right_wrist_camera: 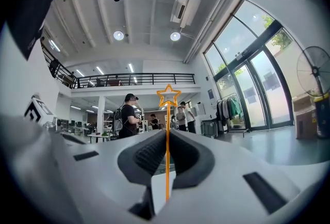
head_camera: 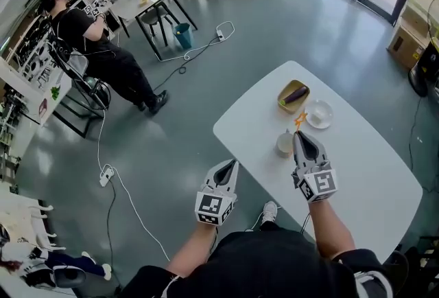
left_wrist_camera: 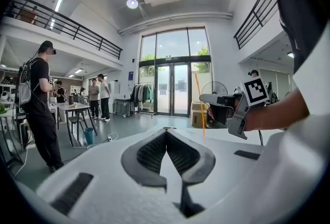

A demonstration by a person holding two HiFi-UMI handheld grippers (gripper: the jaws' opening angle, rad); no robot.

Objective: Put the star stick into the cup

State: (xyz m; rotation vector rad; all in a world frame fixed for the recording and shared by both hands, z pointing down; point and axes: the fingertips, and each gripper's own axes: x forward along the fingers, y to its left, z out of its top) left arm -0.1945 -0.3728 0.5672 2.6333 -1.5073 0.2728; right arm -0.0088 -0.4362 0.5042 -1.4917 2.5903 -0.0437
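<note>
The star stick [head_camera: 300,120] is a thin orange rod with an outlined star on top. My right gripper [head_camera: 300,134] is shut on its lower part and holds it upright, beside and slightly above the small pale cup [head_camera: 285,144] on the white table [head_camera: 370,180]. In the right gripper view the stick [right_wrist_camera: 167,161] runs up between the closed jaws of that gripper [right_wrist_camera: 167,133] to the star [right_wrist_camera: 169,96]. My left gripper [head_camera: 232,163] is shut on nothing, near the table's left edge. The left gripper view shows its closed jaws [left_wrist_camera: 166,131], plus the stick [left_wrist_camera: 199,104] and the right gripper [left_wrist_camera: 223,107].
A yellow dish with a dark eggplant [head_camera: 294,95] and a white saucer [head_camera: 319,114] sit just beyond the cup. A seated person [head_camera: 103,49] and cables [head_camera: 110,173] are on the floor side to the left. More people stand at tables far back.
</note>
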